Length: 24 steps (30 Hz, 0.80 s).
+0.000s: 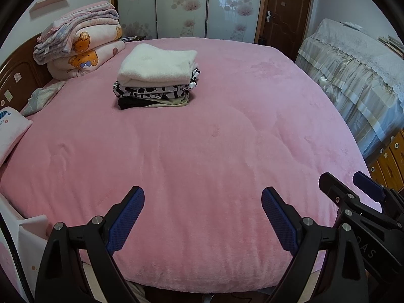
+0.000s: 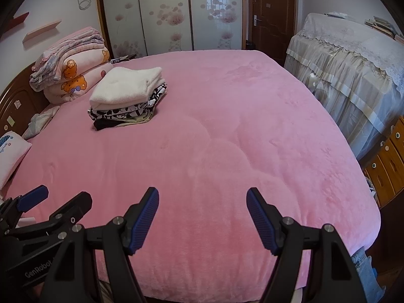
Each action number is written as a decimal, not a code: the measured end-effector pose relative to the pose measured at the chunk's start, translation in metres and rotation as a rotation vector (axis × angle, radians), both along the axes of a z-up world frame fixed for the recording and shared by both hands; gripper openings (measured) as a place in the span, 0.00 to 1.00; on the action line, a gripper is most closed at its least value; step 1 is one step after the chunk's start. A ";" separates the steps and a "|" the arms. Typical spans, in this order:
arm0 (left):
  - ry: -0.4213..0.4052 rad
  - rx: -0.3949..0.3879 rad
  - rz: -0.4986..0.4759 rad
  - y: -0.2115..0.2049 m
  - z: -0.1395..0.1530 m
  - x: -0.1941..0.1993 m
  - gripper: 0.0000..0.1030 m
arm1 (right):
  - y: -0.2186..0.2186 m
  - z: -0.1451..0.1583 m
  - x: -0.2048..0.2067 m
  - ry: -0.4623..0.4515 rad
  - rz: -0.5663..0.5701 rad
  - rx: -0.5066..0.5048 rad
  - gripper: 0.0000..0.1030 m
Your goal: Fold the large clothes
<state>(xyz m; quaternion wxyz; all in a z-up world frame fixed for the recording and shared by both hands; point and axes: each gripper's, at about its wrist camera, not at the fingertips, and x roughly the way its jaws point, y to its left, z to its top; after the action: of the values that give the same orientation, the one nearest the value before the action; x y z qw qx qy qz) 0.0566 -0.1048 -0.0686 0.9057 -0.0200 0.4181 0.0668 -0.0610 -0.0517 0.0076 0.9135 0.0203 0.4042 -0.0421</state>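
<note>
The lowest garments in the folded stack (image 1: 156, 85) are hidden. "GenRobot" is read on the left gripper (image 2: 63, 199); print on the patterned garment (image 1: 154, 91) stays illegible. Both the left and the right gripper (image 2: 202, 197) are held spread, nothing pinched.

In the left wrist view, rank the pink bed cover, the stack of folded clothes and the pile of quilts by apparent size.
1. Pink bed cover, by far.
2. Pile of quilts.
3. Stack of folded clothes, close to the quilts, so that order is unsure.
</note>
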 end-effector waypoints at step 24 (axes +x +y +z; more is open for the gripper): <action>0.017 0.001 -0.005 -0.006 -0.004 0.000 0.90 | 0.000 -0.004 -0.001 0.002 -0.026 -0.006 0.70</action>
<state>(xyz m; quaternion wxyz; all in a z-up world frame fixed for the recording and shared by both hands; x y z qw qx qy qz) 0.0563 -0.1111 -0.0728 0.9023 -0.0177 0.4257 0.0649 -0.0624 -0.0517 0.0036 0.9125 0.0226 0.4046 -0.0551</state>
